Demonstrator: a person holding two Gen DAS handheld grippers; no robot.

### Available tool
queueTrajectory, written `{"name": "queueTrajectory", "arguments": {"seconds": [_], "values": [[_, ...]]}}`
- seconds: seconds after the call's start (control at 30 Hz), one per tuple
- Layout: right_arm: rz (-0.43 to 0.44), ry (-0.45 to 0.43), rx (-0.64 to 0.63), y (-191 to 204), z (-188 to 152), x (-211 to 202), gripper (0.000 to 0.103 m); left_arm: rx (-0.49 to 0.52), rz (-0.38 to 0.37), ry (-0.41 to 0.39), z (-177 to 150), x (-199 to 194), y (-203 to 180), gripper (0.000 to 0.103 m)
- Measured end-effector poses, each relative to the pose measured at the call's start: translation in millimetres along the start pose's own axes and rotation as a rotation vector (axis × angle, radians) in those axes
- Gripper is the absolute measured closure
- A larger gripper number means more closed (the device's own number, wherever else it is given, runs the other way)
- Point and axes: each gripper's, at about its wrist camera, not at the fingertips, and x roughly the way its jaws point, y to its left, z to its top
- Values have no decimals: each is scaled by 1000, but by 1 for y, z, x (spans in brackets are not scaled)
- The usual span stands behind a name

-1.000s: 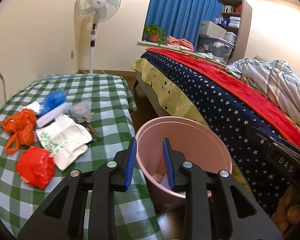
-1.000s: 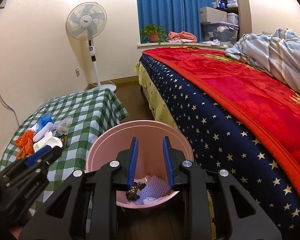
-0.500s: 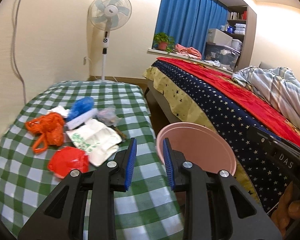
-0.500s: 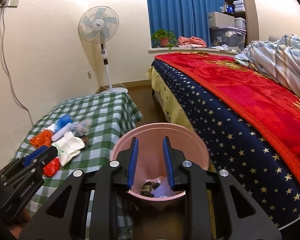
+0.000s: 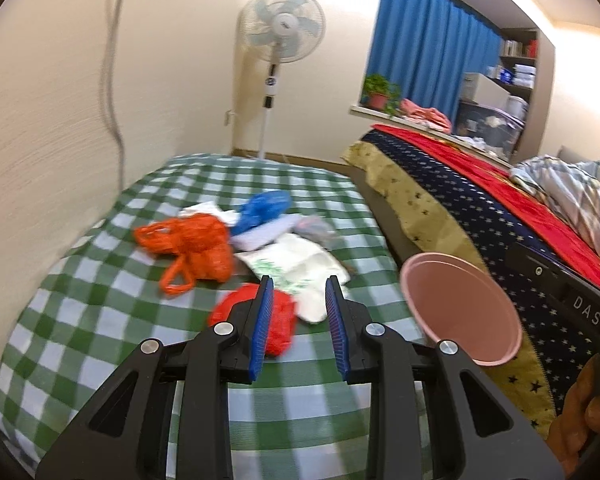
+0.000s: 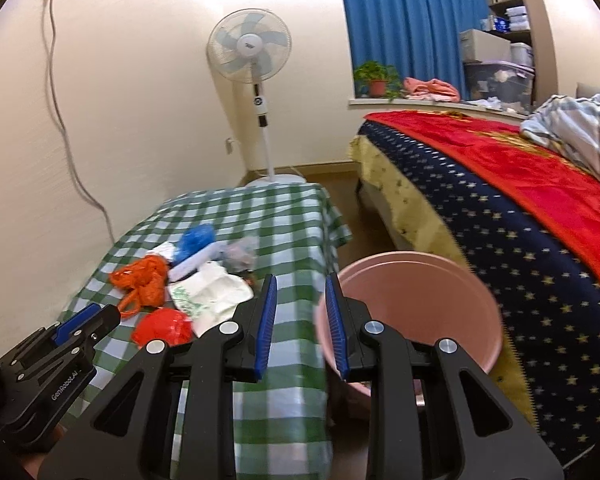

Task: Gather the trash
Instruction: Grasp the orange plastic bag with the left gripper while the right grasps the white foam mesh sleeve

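A heap of trash lies on the green checked table: an orange net bag, a red crumpled bag, a white printed bag, a blue bag and a greyish wad. My left gripper hovers over the table's near side, open and empty, with the red bag just past its left finger. The pink bin stands on the floor between table and bed. My right gripper is open and empty, pointing at the table edge beside the bin's left rim. The left gripper shows at lower left.
A bed with a starred navy cover and red blanket fills the right. A standing fan is by the far wall. A cable hangs from a wall socket. A potted plant sits on the sill.
Both grippers have swung left, away from the bin and toward the table. The trash heap now sits ahead of the left gripper, and the bin has slid to the right in both views.
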Motion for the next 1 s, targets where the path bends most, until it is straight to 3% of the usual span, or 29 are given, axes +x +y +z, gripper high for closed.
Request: {"name": "queueTrajectory", "arguments": {"seconds": [0.63,1.0], "values": [[119,57,66,38,5,91,77,-75,151,15,1,32,58,76],[219,85,103,55,8,137,77,-66,169,26,7,61,62,76]]}}
